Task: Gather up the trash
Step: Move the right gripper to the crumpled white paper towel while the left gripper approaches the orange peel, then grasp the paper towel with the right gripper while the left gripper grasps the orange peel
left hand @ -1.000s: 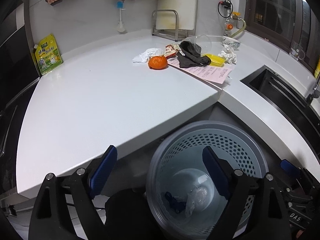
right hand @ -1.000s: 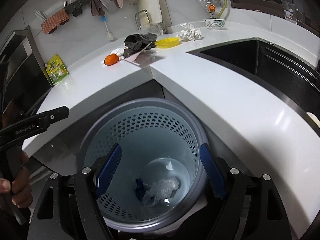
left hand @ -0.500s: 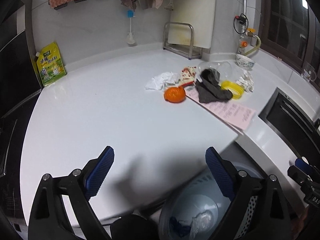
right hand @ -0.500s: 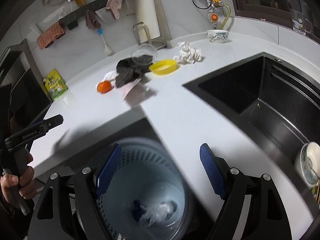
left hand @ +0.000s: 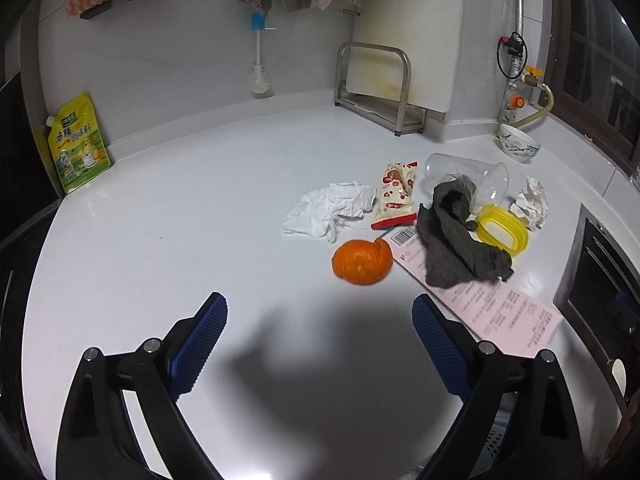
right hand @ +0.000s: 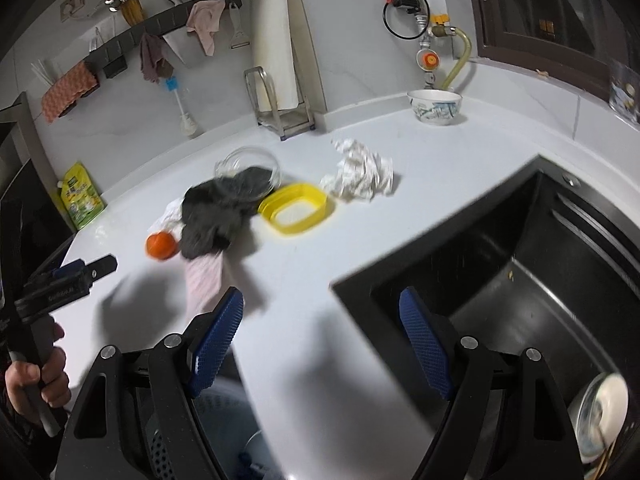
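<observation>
- Trash is seen gathered in one loose cluster toward the right of the white counter (left hand: pixel 160 216), well ahead of both grippers; nothing is held at this moment.
- A yellow pouch (left hand: pixel 78 146) is stood against the wall at the far left, apart from the cluster, and is judged a stored item rather than litter.
- The left gripper (left hand: pixel 320 340) is held over bare counter with its jaws spread wide, having just been opening, and nothing is seen between them; it is aimed toward the cluster, so a fresh pick is judged to be prepared.
- A crumpled white tissue (left hand: pixel 332 208) is laid at the cluster's left edge, with a red-and-white snack wrapper (left hand: pixel 396 196) just beside it.
- An orange (left hand: pixel 362 261) is found nearest the left gripper, its peel torn at the top.
- A dark grey cloth (left hand: pixel 456 236) is draped across a pink printed sheet (left hand: pixel 492 308), its upper end tucked into the mouth of a tipped clear cup (left hand: pixel 468 176).
- A yellow lid (right hand: pixel 294 214) is set touching the cloth, with a second crumpled paper (right hand: pixel 360 172) just beyond it.
- The right gripper (right hand: pixel 320 340) is likewise spread and empty, held above the counter's edge beside the dark sink (right hand: pixel 520 280).
- A perforated bin (right hand: pixel 160 448) is glimpsed below that gripper; its place under the counter's edge is judged to allow short carries.
</observation>
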The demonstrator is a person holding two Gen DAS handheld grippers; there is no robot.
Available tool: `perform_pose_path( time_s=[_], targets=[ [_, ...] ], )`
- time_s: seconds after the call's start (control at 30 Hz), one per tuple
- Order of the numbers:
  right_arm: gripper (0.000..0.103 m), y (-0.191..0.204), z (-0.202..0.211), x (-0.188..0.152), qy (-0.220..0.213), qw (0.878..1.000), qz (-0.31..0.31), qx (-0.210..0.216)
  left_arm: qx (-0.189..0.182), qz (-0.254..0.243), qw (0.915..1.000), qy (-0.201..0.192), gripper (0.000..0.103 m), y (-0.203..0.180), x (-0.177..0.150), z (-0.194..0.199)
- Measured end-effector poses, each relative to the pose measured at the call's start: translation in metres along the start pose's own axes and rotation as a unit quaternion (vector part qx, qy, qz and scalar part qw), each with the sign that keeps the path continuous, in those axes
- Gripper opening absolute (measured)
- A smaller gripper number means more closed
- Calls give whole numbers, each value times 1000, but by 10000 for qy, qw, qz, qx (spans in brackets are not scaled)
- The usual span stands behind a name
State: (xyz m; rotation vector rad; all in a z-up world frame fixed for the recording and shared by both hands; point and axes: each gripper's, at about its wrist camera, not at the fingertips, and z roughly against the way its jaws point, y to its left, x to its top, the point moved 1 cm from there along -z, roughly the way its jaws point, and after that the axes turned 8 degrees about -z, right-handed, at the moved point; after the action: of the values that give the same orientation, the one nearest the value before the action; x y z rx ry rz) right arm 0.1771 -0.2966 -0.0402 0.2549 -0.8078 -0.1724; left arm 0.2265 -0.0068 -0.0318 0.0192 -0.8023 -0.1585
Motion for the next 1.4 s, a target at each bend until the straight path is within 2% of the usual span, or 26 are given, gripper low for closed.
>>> perform_pose_path(
  time_s=[0.3, 0.57, 0.87, 1.1, 1.17, 1.23, 1.4],
  targets=[
    [77, -13, -61, 56, 179, 9998, -80, -96, 43, 64, 9998, 204, 92, 0, 9, -33],
    [77, -19, -113, 90, 278, 9987, -80, -411, 35, -6, 9994, 343, 92, -4, 9, -49],
    [77, -15, -148, 103, 482, 9951, 101, -861, -35, 42, 9991, 411, 92, -3, 12, -55],
    [76, -16, -156, 104, 457, 9954, 87, -843, -25, 81, 9990, 450, 92, -4, 14, -58],
    [70, -14, -155, 102, 407, 9957, 169, -810, -24, 103, 9988, 472, 92, -3, 14, -59],
    [51, -12, -154, 100, 474, 9960, 175, -742, -16, 123, 9988, 482, 92, -3, 14, -60],
    [33, -12, -143, 99, 335, 9977, 5, -584, 47, 125, 9987, 483, 92, -4, 15, -61]
  ],
)
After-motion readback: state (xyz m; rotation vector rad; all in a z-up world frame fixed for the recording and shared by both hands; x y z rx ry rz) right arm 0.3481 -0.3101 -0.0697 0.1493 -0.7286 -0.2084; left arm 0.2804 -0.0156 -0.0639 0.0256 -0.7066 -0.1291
